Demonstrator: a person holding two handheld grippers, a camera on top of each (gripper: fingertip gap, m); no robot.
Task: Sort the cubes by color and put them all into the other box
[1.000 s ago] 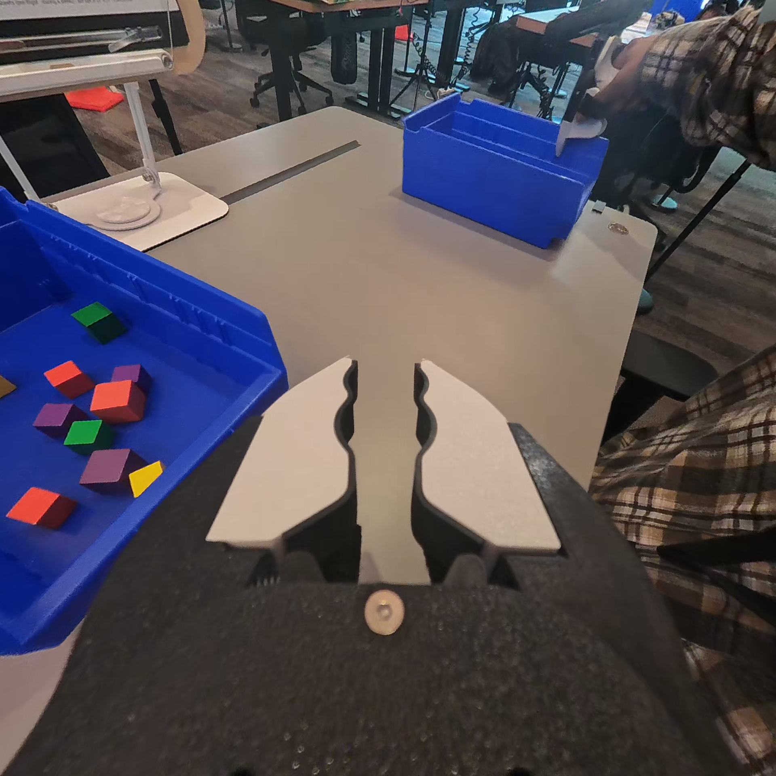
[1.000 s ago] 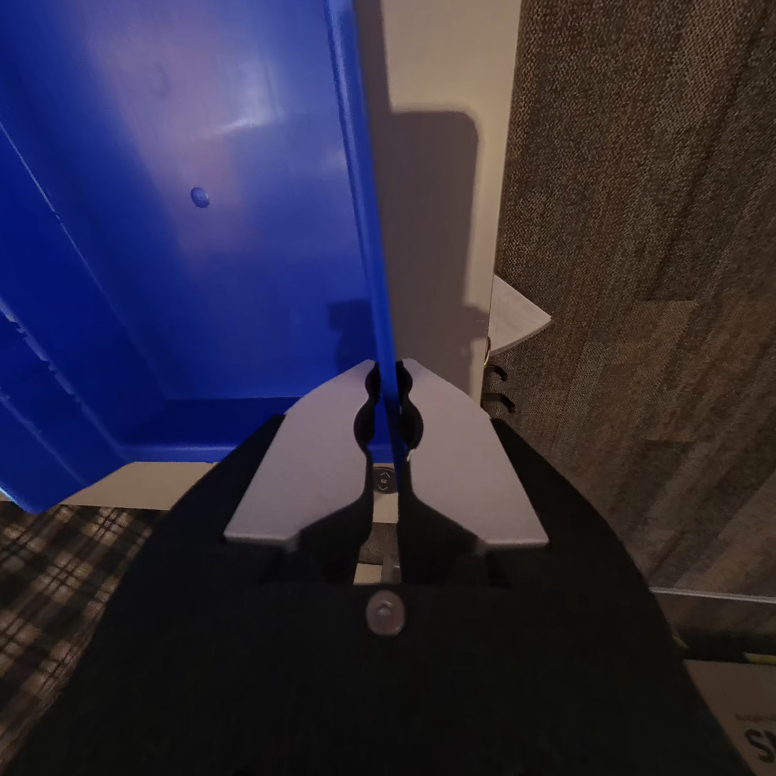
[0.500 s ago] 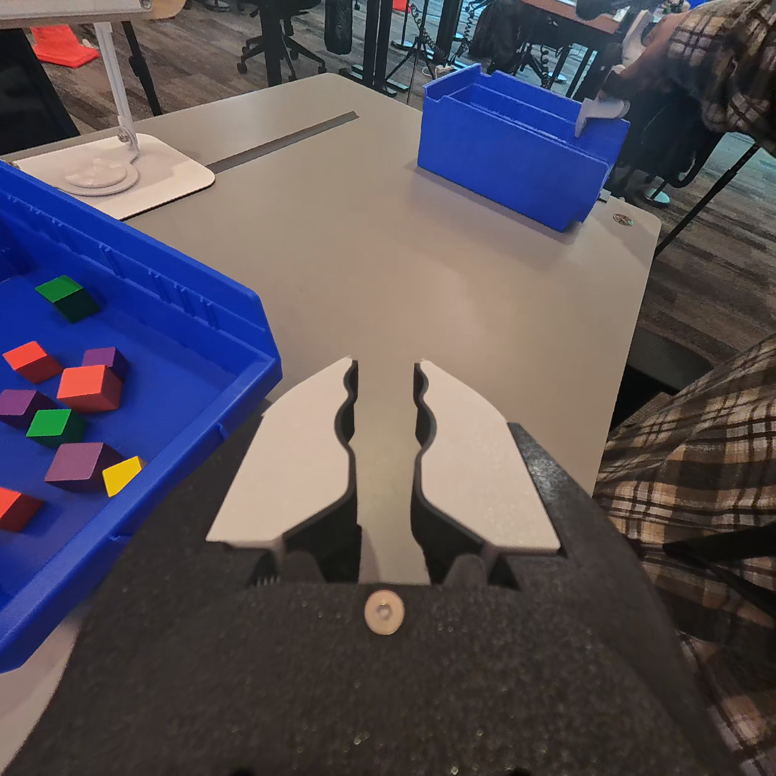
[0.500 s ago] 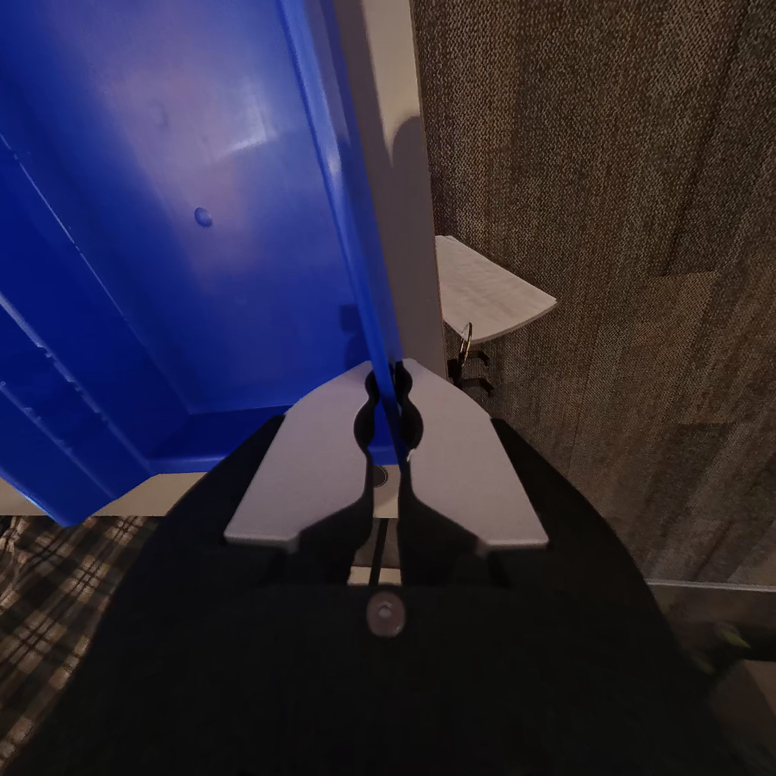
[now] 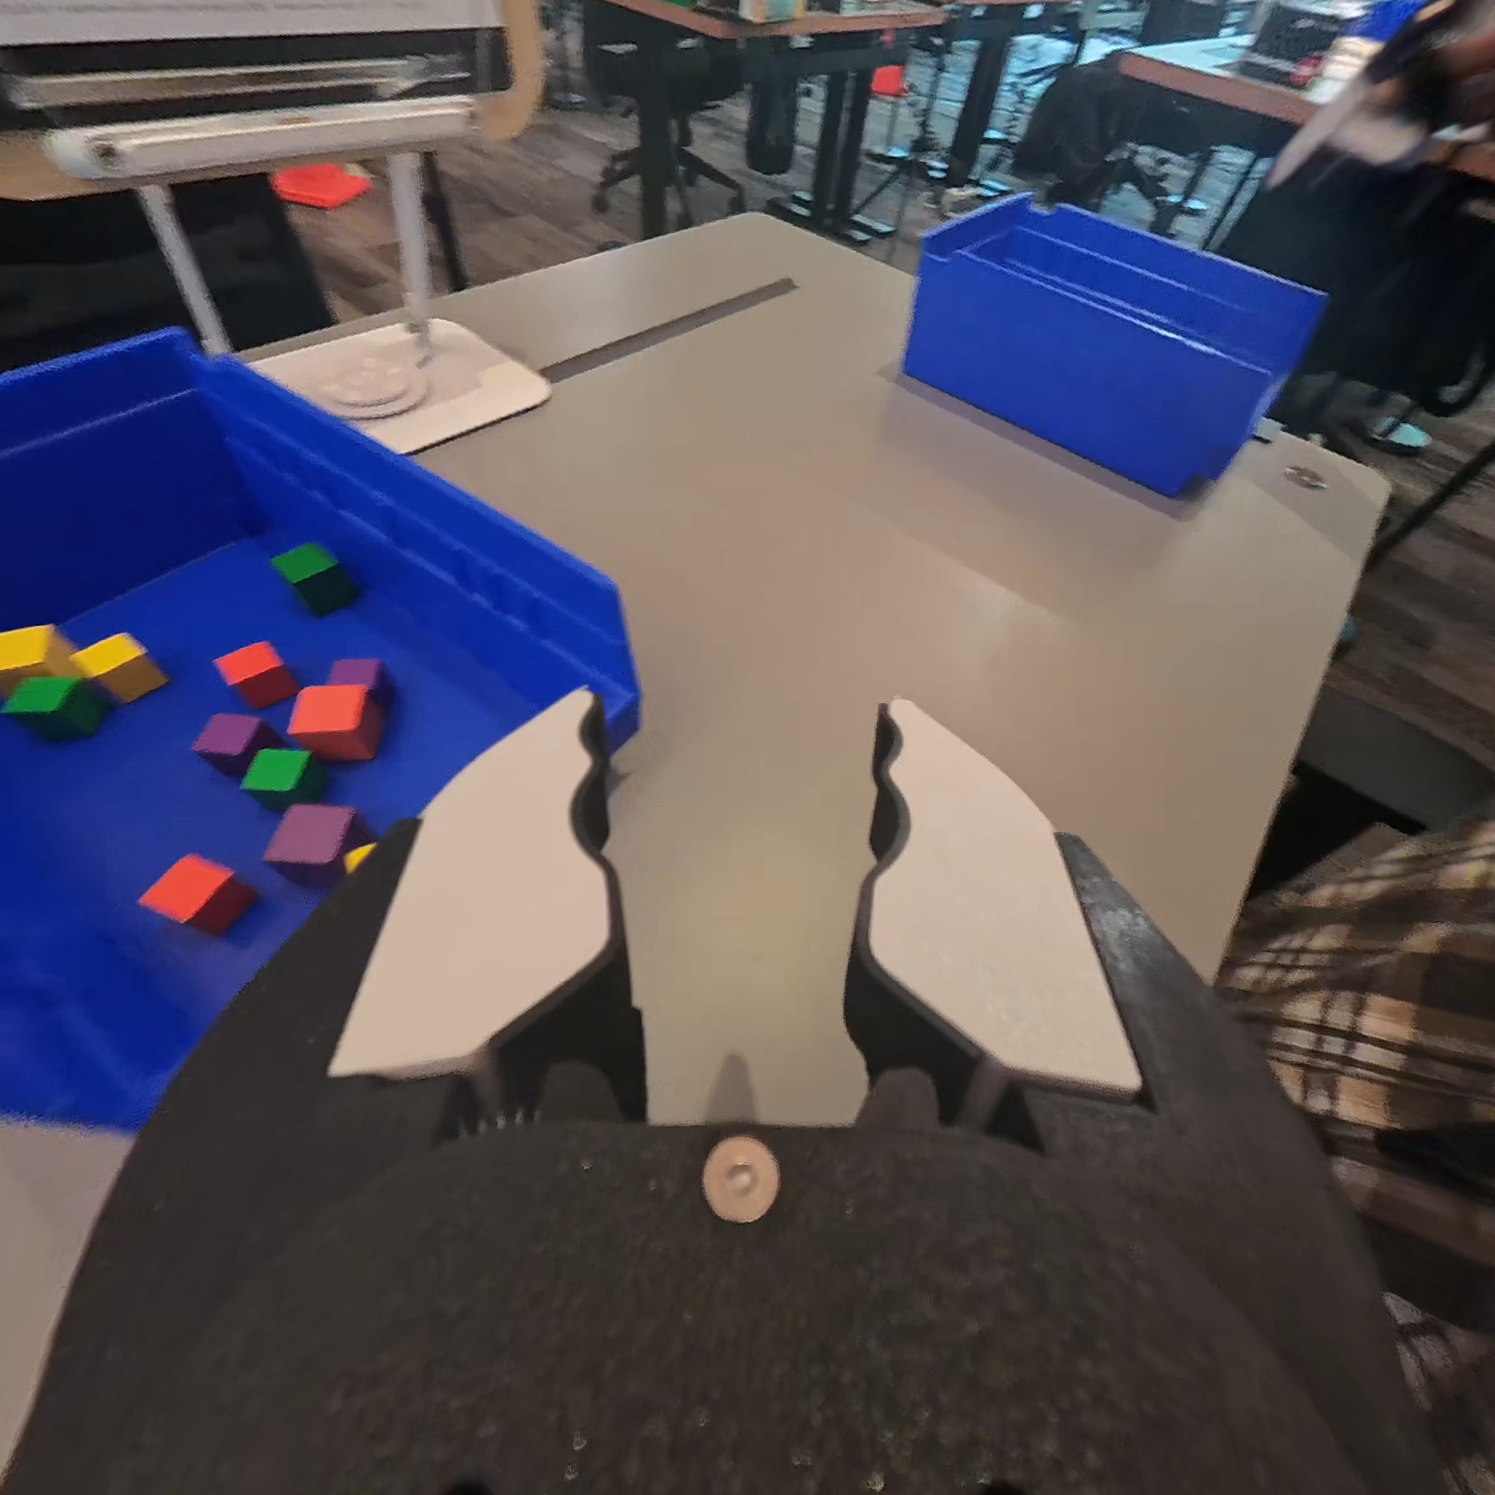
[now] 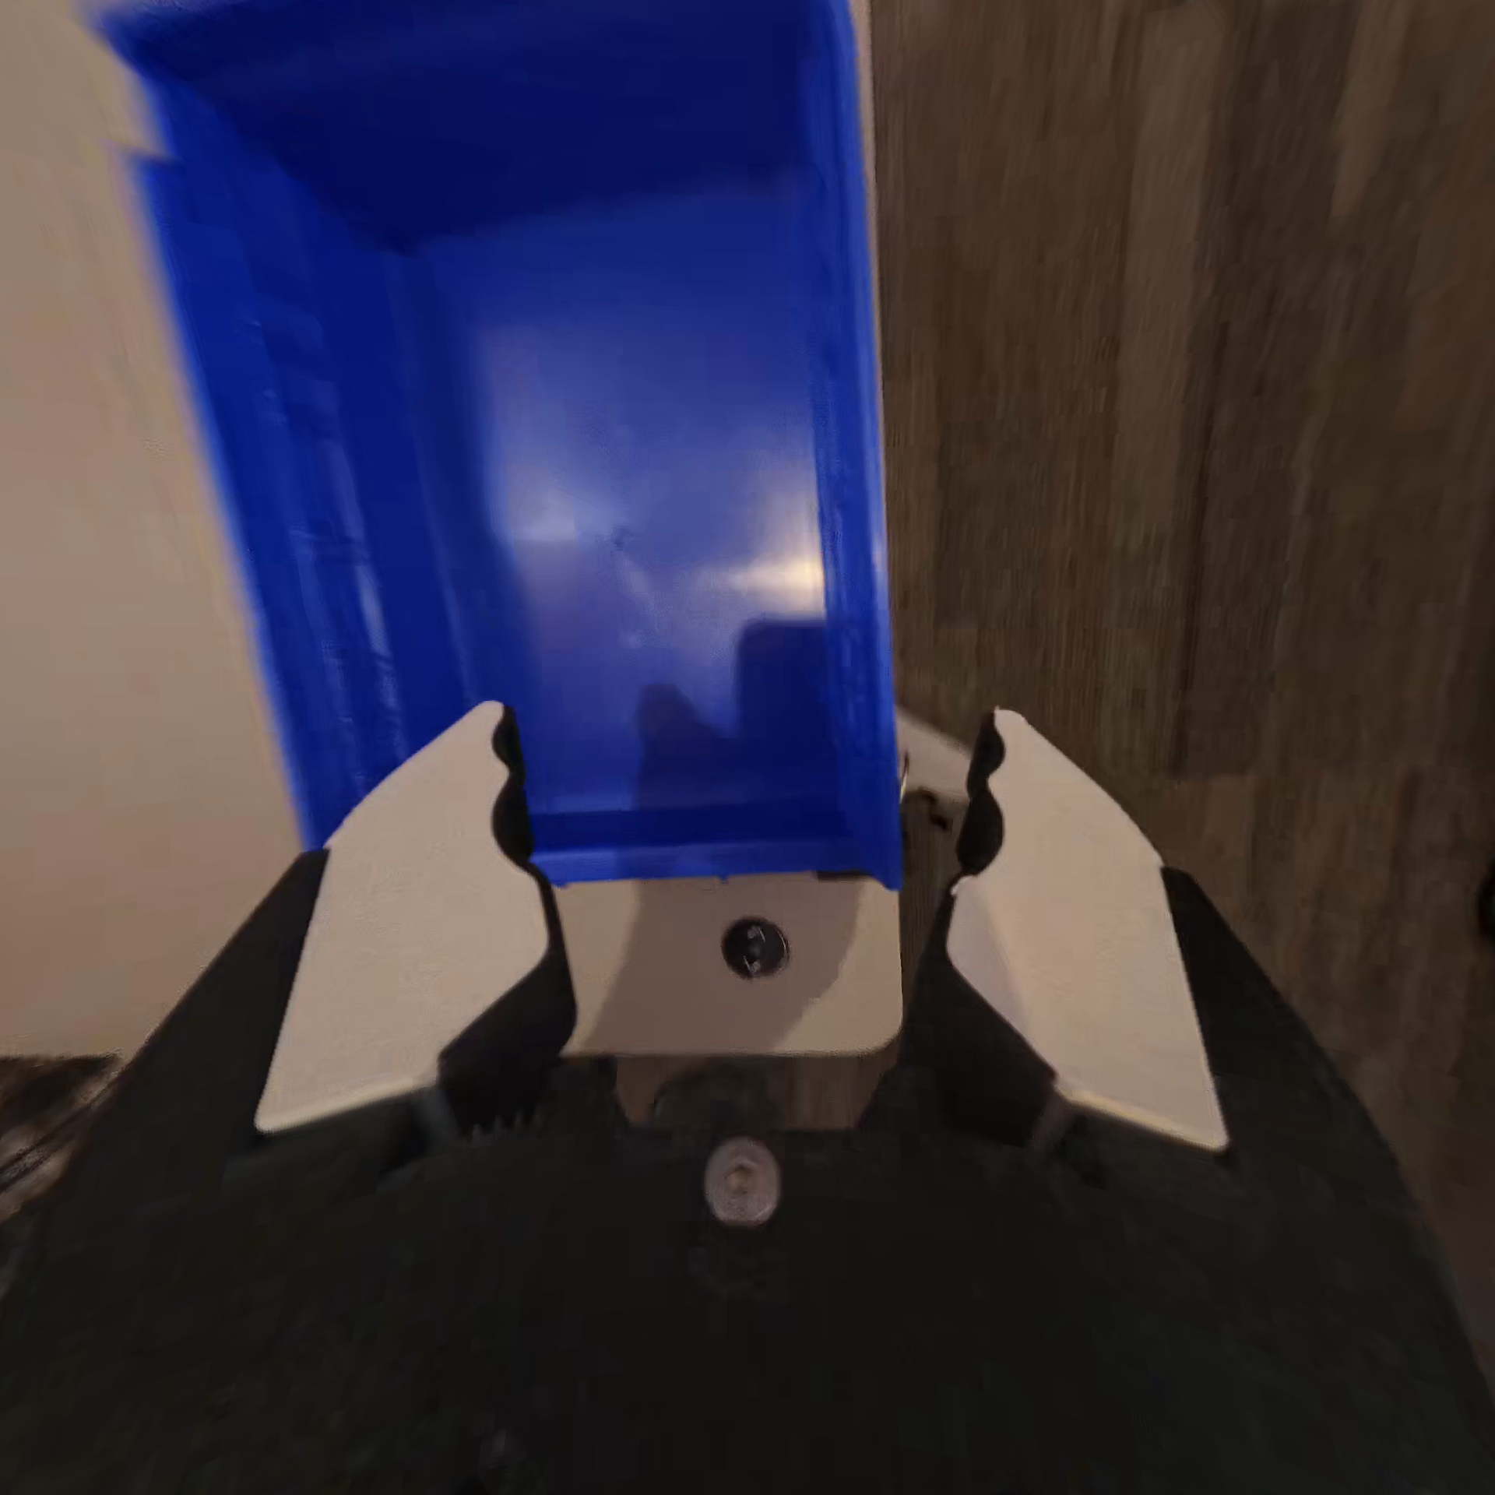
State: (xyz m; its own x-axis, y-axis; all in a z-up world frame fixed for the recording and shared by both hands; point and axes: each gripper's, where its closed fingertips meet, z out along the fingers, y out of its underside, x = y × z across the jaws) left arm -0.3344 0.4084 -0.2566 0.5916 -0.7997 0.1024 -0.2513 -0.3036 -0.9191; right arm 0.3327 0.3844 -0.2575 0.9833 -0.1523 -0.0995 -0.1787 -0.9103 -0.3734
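Both grippers gape with nothing held — the left gripper (image 5: 736,728) over bare grey table (image 5: 930,615) beside the blue box (image 5: 453,550) of mixed cubes (image 5: 336,720), the right gripper (image 6: 748,728) above the other, cube-free blue box (image 6: 647,501) at the table's corner.

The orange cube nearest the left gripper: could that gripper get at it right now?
Probably yes: the left gripper is open, the box has no lid, and nothing covers the orange cube.
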